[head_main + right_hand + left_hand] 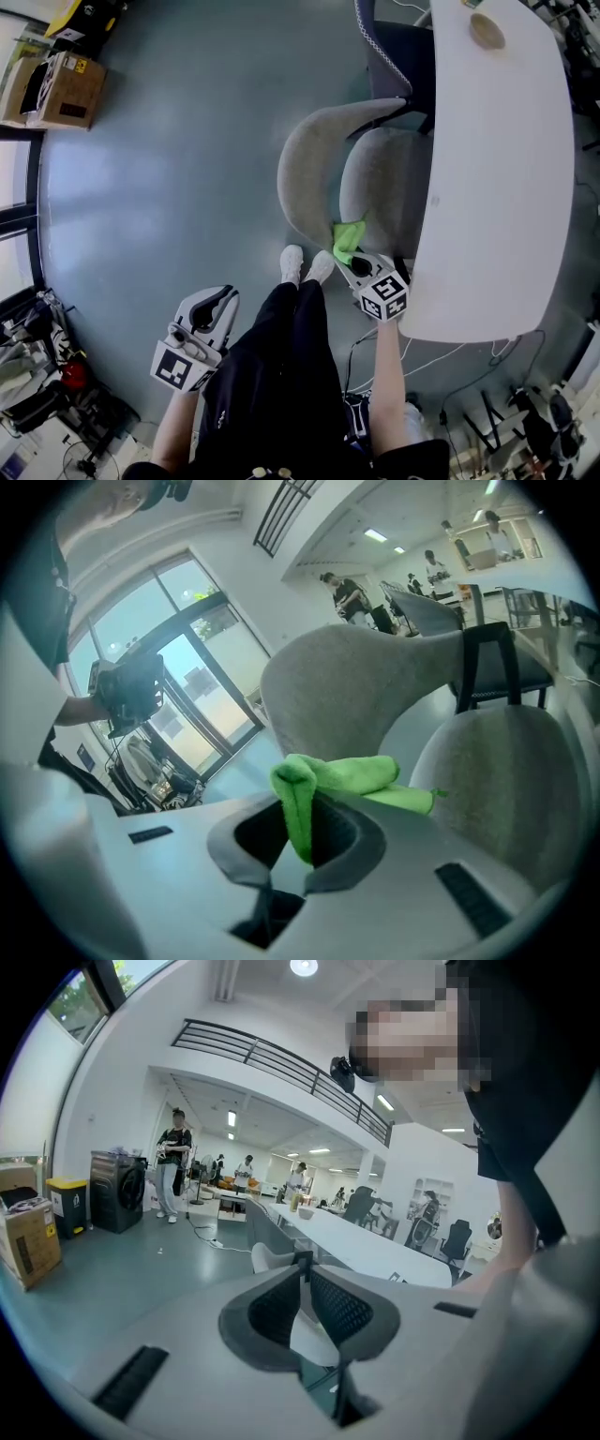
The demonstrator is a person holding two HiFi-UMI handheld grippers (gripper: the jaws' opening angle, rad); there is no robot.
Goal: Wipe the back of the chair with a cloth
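Shiny grey floor [187, 141], white table [497, 187] by the grey chair [309, 159]. The right gripper [345, 265] pinches the green cloth [349, 238], which stretches toward the chair. The left gripper [225, 300] is closed and empty.

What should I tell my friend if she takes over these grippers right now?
Left gripper: shut, empty, off to the side of the grey chair.
Right gripper: shut on the green cloth, at the near end of the backrest.
The chair is tucked against the white table.
Done: cloth in hand. Can't tell if any wiping happened.
Left: wipe along the backrest.
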